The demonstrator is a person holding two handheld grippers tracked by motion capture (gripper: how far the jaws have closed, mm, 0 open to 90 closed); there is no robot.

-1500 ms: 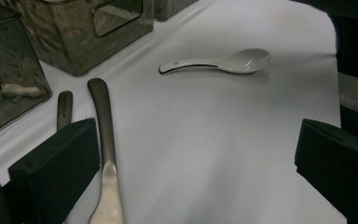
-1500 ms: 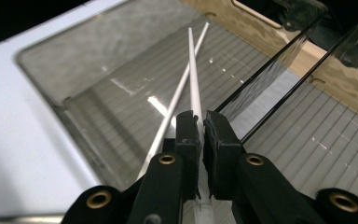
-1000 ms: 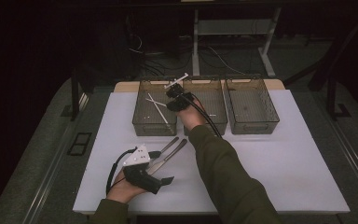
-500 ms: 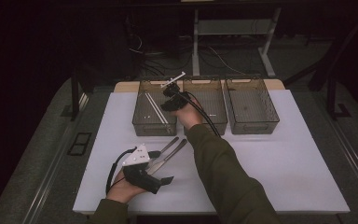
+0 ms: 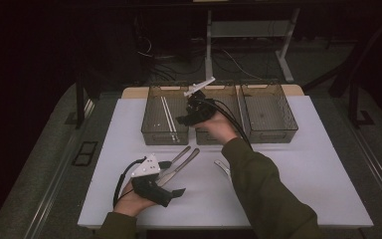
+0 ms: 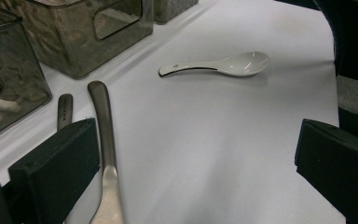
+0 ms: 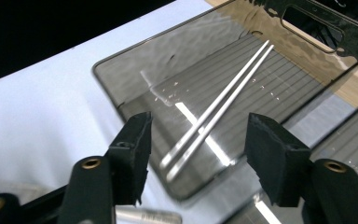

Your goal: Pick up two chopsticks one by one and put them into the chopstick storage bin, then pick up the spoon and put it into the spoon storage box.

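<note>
Steel chopsticks point(image 7: 216, 112) lie in the left bin point(image 5: 151, 124) beneath my right claw point(image 7: 198, 156), whose jaws have just been opening, empty, so I lift straight clear; left claw point(image 6: 191, 172) rests spread.

Smoked, see-through plastic on the left bin point(image 7: 135, 79), glossy walls throwing wavy reflections, ribbed floor. Inside it, two thin chopsticks point(image 7: 214, 116), bright polished metal catching a hard glare. On the desk point(image 6: 223, 154) a matt white sheet, smooth, possibly paper. At ten o'clock from the left gripper point(image 6: 191, 163), two brushed-steel utensil handles point(image 6: 103, 121), satin sheen. At twelve o'clock, a glossy white soup spoon point(image 6: 223, 66), ceramic-looking. Gripper pads point(image 6: 56, 172): matt black, foam-like, slightly rough.
</note>
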